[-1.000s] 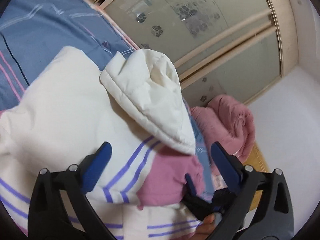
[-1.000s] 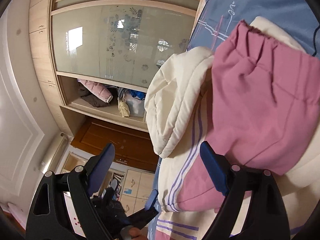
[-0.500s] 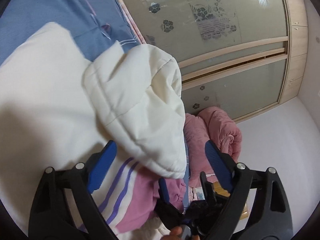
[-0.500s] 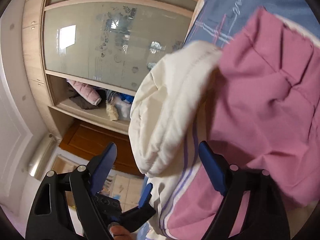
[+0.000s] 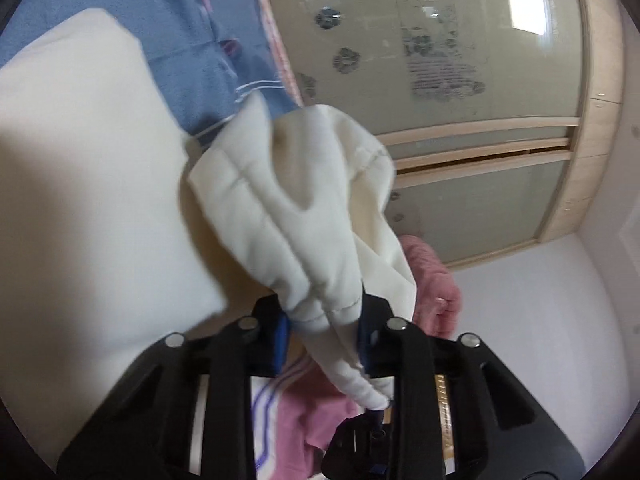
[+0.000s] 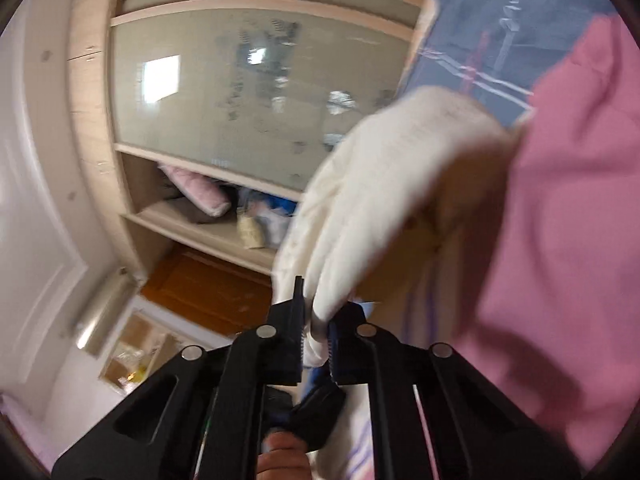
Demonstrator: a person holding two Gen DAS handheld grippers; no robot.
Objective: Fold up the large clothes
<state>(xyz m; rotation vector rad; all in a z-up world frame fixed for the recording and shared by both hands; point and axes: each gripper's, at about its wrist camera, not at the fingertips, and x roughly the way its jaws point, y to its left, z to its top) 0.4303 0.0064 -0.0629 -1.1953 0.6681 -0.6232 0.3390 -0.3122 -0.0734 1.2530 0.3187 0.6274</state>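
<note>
Blue bedsheet (image 5: pixel 208 28) at twelve o'clock carries the jacket (image 5: pixel 80 168); my left gripper (image 5: pixel 322 322) and right gripper (image 6: pixel 316 334) each clamp its cream hood (image 5: pixel 296 208); I judge folding barely begun.

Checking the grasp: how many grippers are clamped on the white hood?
2. Left gripper pinches the hood edge; right gripper pinches its other side.
</note>
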